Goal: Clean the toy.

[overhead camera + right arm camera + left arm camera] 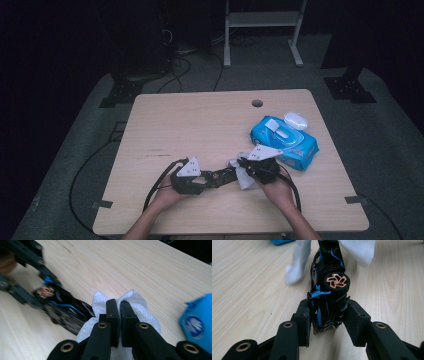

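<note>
Left gripper [325, 322] clamps the tail of a glossy black toy car with blue trim and copper-spoked wheels [329, 287], held on its side over the pale wood-grain table [200, 120]. Right gripper [119, 312] pinches a soft, crumpled white wipe [136, 307] against the car's front end. Wiping probably goes best in short strokes along the hard bodywork while the left grip stays firm.

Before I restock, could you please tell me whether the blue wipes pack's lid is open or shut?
Open: the wipes pack has its white lid flipped up.

A light wooden table [200, 125] carries a blue wet-wipe pack [285, 141] and a small white case [295, 120].
</note>
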